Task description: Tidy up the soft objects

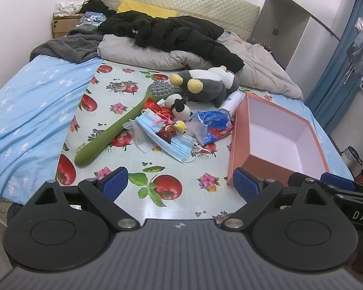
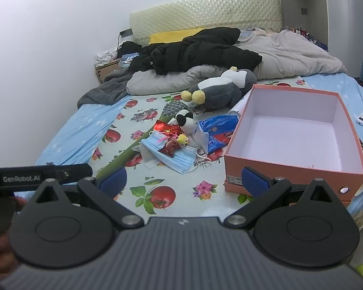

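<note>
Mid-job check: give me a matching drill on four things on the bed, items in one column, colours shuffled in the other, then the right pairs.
Items:
1. open box
2. massage stick
3. face masks
4. large plush toy

Colours:
A. light blue
B. grey with yellow pompoms
C. orange outside, white inside
D. green with a grey studded head

Pairs: 1-C, 2-D, 3-A, 4-B

- "GenRobot.AI", white lettering on the black body of the left gripper (image 2: 24, 177), seen in the right wrist view.
- "DAS", partial white lettering on the black body of the right gripper (image 1: 361, 213), cut off at the frame edge.
- Label on the orange box (image 2: 234, 180): print illegible.
</note>
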`<state>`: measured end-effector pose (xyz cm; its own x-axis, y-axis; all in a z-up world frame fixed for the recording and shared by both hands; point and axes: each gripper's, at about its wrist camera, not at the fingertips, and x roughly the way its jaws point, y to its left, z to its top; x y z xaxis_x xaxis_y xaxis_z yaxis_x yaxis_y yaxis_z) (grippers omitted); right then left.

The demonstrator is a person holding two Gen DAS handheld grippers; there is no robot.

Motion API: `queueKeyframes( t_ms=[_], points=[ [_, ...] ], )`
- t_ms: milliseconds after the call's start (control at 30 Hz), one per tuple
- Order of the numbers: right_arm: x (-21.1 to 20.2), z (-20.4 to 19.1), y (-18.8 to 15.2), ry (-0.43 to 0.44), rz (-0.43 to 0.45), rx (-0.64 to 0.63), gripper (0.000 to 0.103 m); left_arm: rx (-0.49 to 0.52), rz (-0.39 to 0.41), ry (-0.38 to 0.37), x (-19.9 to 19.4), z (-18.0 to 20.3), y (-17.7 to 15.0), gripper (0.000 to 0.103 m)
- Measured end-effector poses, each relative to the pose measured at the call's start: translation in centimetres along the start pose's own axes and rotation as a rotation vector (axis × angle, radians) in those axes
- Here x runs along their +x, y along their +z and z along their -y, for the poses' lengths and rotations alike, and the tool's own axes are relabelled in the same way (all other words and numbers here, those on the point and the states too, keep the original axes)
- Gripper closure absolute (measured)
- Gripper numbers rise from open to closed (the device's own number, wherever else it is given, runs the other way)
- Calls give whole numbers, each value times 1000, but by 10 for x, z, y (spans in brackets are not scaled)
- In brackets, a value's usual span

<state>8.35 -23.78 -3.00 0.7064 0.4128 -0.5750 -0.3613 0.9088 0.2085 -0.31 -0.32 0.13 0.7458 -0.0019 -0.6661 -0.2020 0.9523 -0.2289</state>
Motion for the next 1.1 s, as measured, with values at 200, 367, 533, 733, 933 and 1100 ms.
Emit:
queueKeyframes(
  t_ms=[200,367,533,733,933,1100],
  points=[
    [2,2,-2,6,-9,13,0,6,-7,-2,4,3,-2,7],
    [3,2,-2,3,-10,16,0,-1,-9,-7,6,3,-3,7],
    [3,3,-2,16,2,30,0,-4,-17,-14,10,2,-4,7],
    [1,9,-4,26,8,42,0,6,-29,-14,15,5,-4,7],
    [1,12,-5,30,6,51,1,20,-29,-21,18,10,-5,7],
    [2,10,-7,43,10,38,5,18,-32,-22,20,9,-5,7]
  ],
)
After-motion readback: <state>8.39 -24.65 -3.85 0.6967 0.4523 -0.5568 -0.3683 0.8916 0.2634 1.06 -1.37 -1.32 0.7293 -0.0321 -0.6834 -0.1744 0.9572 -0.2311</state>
